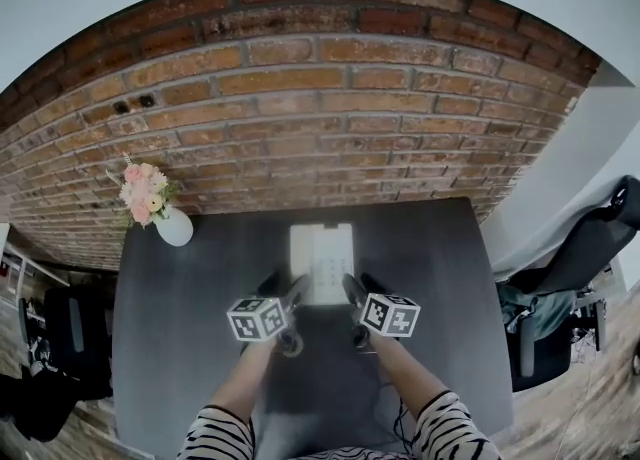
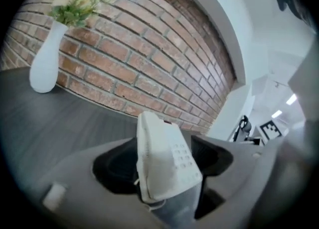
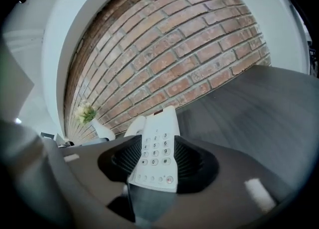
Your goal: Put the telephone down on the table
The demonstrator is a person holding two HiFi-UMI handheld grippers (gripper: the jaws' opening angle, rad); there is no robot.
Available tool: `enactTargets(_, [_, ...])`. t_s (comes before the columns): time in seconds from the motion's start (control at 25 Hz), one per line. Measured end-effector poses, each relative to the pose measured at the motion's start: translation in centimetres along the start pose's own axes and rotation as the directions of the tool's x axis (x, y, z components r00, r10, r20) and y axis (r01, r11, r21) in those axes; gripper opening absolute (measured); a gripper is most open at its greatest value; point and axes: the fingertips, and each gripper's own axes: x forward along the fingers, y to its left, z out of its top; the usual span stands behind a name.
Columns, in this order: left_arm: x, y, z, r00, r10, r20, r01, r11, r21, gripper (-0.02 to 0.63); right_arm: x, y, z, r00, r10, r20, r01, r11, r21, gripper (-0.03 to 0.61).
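Observation:
The white telephone (image 1: 322,260) lies flat on the dark grey table (image 1: 180,328), near its middle, keypad up. My left gripper (image 1: 284,286) hovers at the phone's near left corner and my right gripper (image 1: 362,288) at its near right corner. In the left gripper view the telephone (image 2: 167,158) shows in the gap of the left gripper (image 2: 164,162), whose black jaws stand apart and clear of it. In the right gripper view the telephone (image 3: 157,153) likewise shows beyond the right gripper (image 3: 158,163), with neither pad pressing on it.
A white vase (image 1: 172,226) of pink flowers stands at the table's far left corner, against the brick wall (image 1: 330,98). A black chair (image 1: 585,258) with a bag sits off the table's right edge. Dark furniture (image 1: 55,343) stands to the left.

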Motion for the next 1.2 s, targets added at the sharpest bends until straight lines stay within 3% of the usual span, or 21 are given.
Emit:
enactTargets(0.2, [-4.5,-3.6,0.2,0.998,0.014,0.054,-0.017,0.998,0.064,0.201,-4.6,2.2,-0.3,0.999,0.023,0.048,-0.02,0.998,-0.057,0.116])
enactTargets(0.36, [-8.3,-6.6,0.4,0.995,0.039,0.097,-0.052,0.99,0.129,0.076,-9.0,3.5,-0.8,0.996,0.037,0.079,-0.031,0.997,-0.076,0.008])
enactTargets(0.48, [-11.1,-8.8,-0.3,0.992,0.055,0.117,-0.072,0.987,0.143,0.002,-12.4,4.4,-1.5,0.994,0.06,0.093,-0.052,0.995,-0.089,0.001])
enactTargets(0.88, [-19.9,-17.7,-5.7,0.985,0.087,0.151,-0.106,0.987,0.122,0.002,-24.9,6.1,-4.9,0.988,0.113,0.106,-0.092,0.977,-0.191,0.0])
enactTargets(1.2, [-26.5,-24.8,-11.8,0.978,0.119,0.17,-0.147,0.976,0.159,0.002,-34.7,5.6,-10.2,0.989,0.133,0.065,-0.116,0.968,-0.222,0.0])
